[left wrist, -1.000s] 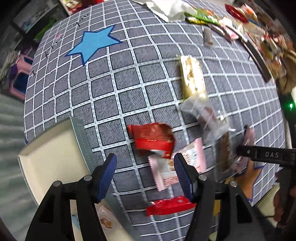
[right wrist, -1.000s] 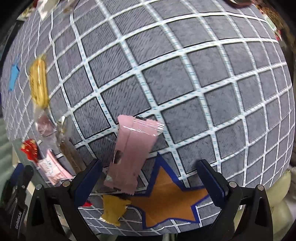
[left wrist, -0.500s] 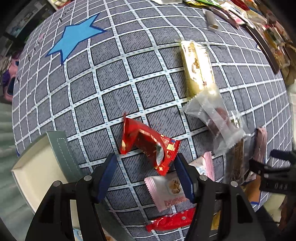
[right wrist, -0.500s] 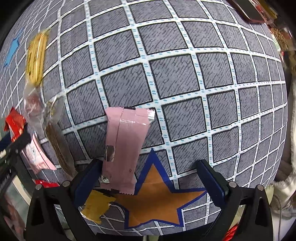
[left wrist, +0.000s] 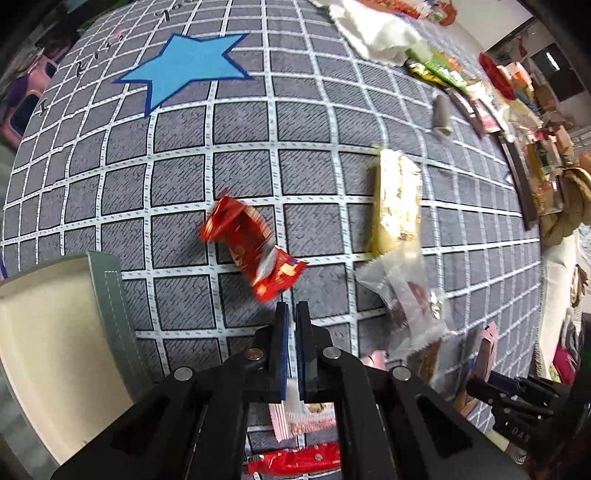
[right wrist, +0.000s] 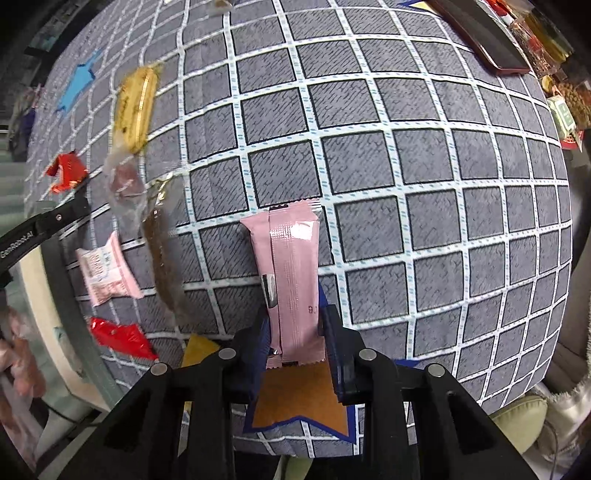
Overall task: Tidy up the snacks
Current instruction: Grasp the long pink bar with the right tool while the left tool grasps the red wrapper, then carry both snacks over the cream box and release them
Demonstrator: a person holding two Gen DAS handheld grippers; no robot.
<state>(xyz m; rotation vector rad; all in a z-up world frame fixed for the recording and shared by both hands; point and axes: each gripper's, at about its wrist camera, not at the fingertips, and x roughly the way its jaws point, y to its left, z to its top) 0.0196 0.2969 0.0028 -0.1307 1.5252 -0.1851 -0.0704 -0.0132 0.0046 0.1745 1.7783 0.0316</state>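
My left gripper (left wrist: 290, 310) is shut on the lower corner of a red snack packet (left wrist: 255, 245), which sticks out ahead of the pads above the grey checked mat. My right gripper (right wrist: 295, 325) is shut on a long pink snack bar (right wrist: 291, 273) that points forward over the mat. A yellow cookie pack (left wrist: 397, 199), a clear-wrapped brown snack (left wrist: 406, 295), a pink-white packet (right wrist: 105, 269) and a flat red packet (left wrist: 295, 459) lie on the mat. The cream box (left wrist: 48, 332) is at my left gripper's lower left.
A blue star (left wrist: 184, 70) is printed at the mat's far left, an orange star (right wrist: 299, 391) under my right gripper. A white cloth (left wrist: 376, 33) and several more snacks and trays (left wrist: 491, 96) line the far right edge.
Both grippers have shut: the left on the red packet, now lifted and further from the pink-white one; the right on the pink bar, which has turned to point straight ahead.
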